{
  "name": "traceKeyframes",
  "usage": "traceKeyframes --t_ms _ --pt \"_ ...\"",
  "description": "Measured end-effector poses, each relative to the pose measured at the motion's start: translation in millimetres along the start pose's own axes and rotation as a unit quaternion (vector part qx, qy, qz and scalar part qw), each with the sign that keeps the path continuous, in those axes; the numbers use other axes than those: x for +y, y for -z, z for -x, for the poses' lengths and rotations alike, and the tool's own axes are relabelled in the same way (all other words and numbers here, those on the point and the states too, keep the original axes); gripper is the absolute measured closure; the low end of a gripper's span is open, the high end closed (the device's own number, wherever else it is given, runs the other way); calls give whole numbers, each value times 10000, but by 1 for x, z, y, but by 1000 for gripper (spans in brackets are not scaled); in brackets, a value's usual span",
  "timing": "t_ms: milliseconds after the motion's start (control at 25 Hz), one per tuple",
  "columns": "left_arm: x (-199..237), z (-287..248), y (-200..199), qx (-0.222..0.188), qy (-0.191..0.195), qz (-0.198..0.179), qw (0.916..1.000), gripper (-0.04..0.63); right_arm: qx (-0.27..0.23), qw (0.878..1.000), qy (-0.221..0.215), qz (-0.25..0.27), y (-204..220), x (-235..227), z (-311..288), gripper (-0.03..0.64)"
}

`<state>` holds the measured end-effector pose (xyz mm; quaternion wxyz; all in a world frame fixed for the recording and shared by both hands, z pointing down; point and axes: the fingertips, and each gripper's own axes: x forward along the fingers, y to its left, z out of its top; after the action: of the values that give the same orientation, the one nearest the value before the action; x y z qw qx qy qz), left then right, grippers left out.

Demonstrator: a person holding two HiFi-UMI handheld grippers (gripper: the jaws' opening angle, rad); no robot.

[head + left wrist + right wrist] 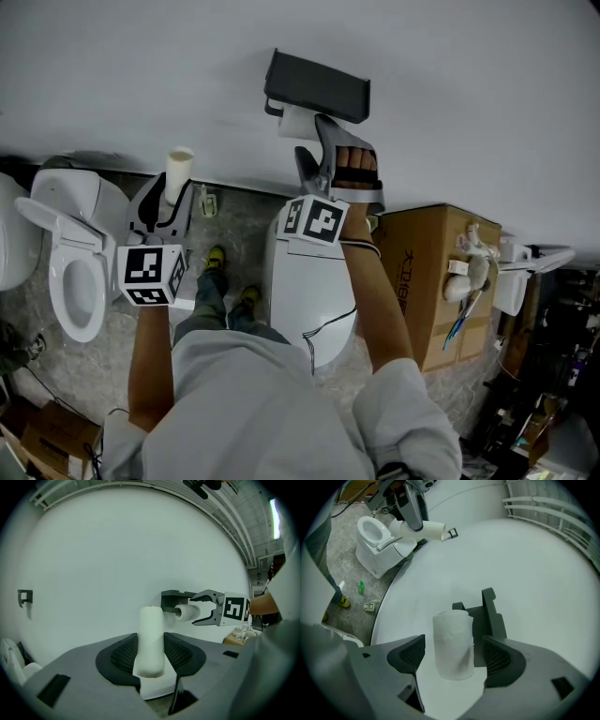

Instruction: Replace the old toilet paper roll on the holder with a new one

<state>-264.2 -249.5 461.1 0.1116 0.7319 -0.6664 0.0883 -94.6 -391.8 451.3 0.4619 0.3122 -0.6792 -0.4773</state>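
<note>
Holding the empty tube (151,637) upright, your left gripper (164,204) sits at the left of the head view, above the open toilet (80,277) at the lower left. In the left gripper view both ribbed pads press on the tube's sides, so those jaws are clamped on it, and the tube's top pokes up past them against the white wall (469,112).

Your right gripper (314,145) is up at the top centre of the head view, right under the dark holder (317,86) fixed to the wall. The new roll (452,644) stands between its jaws in the right gripper view, but the jaws are spread wide: you can see bare wall between the roll and each pad, so neither pad touches the paper. The roll sits in front of the holder's bracket; from the left gripper view it looks to be carried on the holder's bar, though how far on it sits is hard to make out at that size.

The two grippers are well apart, the left one lower and further left in the head view. In the right gripper view the tube shows at the upper left, pointing toward the wall. A cardboard box (436,272) stands on the floor at the right of the head view, just beside a second white toilet (305,300) at the centre
</note>
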Motion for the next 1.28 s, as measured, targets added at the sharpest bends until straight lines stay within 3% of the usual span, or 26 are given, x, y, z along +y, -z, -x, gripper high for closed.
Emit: traceKeyframes --t_ms 440,840,1000,1280 --pt "-12 5 -15 -235 85 -94 9996 396 -95 9961 90 -872 1 -15 34 310" --pt "-22 13 -32 -390 135 -177 9990 397 -192 9768 189 -2124 9 -29 67 465" --pt "-29 17 -38 -454 179 -202 9986 396 -256 9596 252 -2791 15 -34 81 560" --pt "-40 20 -52 -614 282 -312 9972 397 -318 9320 446 -3583 31 -41 105 606"
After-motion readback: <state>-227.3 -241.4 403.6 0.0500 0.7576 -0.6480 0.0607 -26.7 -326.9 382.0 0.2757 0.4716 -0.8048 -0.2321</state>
